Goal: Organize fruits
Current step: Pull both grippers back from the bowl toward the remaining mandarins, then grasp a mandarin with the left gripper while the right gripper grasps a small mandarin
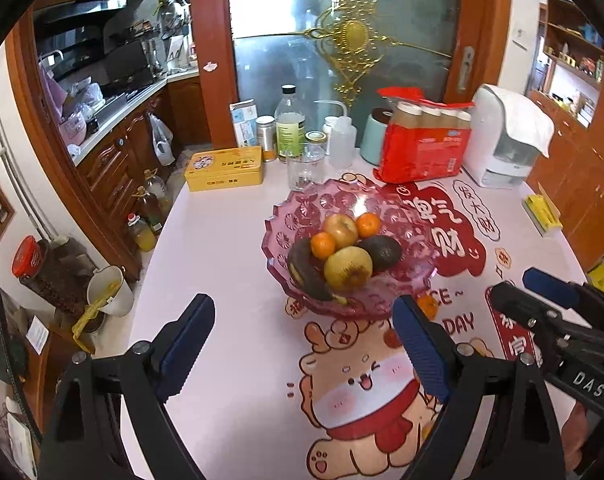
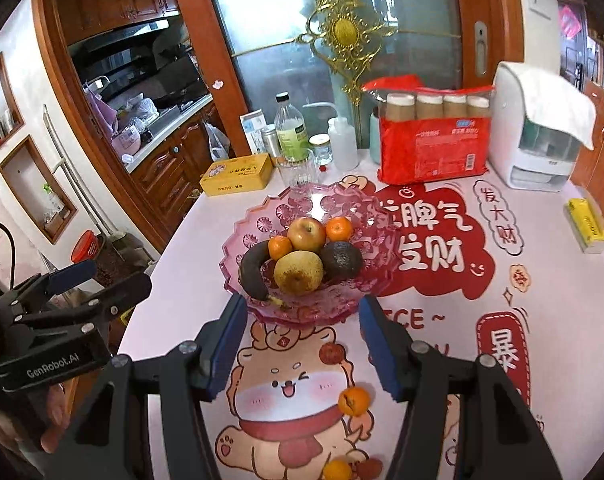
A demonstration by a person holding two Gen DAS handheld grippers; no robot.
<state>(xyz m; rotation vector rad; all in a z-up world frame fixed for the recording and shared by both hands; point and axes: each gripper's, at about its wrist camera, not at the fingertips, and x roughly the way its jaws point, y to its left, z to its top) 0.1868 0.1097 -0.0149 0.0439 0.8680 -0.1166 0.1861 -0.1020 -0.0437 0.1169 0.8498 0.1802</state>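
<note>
A pink glass fruit bowl [image 1: 286, 216] [image 2: 262, 208] stands mid-table. It holds an apple [image 1: 341, 230] [image 2: 307, 234], two tangerines [image 1: 323, 245] [image 2: 339, 229], a pear [image 1: 348, 268] [image 2: 298, 272], an avocado [image 1: 382, 252] [image 2: 341, 260] and a dark banana [image 1: 308, 276] [image 2: 252, 268]. Loose tangerines lie on the tablecloth: one [image 2: 354, 401] between my right gripper's fingers, another [image 2: 337, 471] at the bottom edge, one [image 1: 427, 305] by the left gripper's right finger. My left gripper [image 1: 302, 344] is open and empty before the bowl. My right gripper [image 2: 302, 344] is open and empty, and also shows in the left wrist view [image 1: 538, 292].
At the table's back stand a yellow tin [image 1: 224, 168], bottles [image 1: 290, 124], a glass [image 1: 302, 170], a red pack of cups [image 1: 426, 140] and a white appliance [image 1: 506, 136]. A yellow box [image 2: 586, 230] lies at the right edge. Oil bottles [image 1: 146, 224] stand on the floor to the left.
</note>
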